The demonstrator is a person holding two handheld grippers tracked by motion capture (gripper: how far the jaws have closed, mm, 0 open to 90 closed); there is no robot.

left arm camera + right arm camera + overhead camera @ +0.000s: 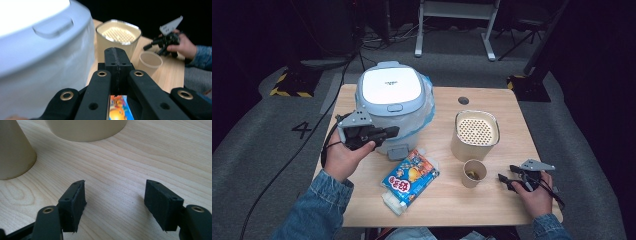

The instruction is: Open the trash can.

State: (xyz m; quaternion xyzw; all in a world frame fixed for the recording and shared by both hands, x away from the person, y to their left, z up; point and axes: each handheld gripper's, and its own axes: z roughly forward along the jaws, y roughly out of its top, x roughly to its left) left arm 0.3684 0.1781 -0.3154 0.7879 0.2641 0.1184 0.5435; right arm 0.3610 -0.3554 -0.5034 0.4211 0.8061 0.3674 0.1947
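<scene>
Currently left gripper (382, 133) jaws pressed together, empty, held just in front of the white-lidded cooker (391, 102). Right gripper (508, 181) jaws spread wide, low over bare wooden table (507, 100), near small paper cup (474, 172). Perforated beige container (476, 134) behind cup. Snack bag (410, 179) lies flat between hands.

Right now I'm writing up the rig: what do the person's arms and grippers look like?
Both sleeves are blue denim. Each hand holds a black gripper, left gripper and right gripper, topped by a grey three-cornered plate and trailing a black cable. The linkages have brass-coloured rivets; the pads are flat black blocks.
</scene>
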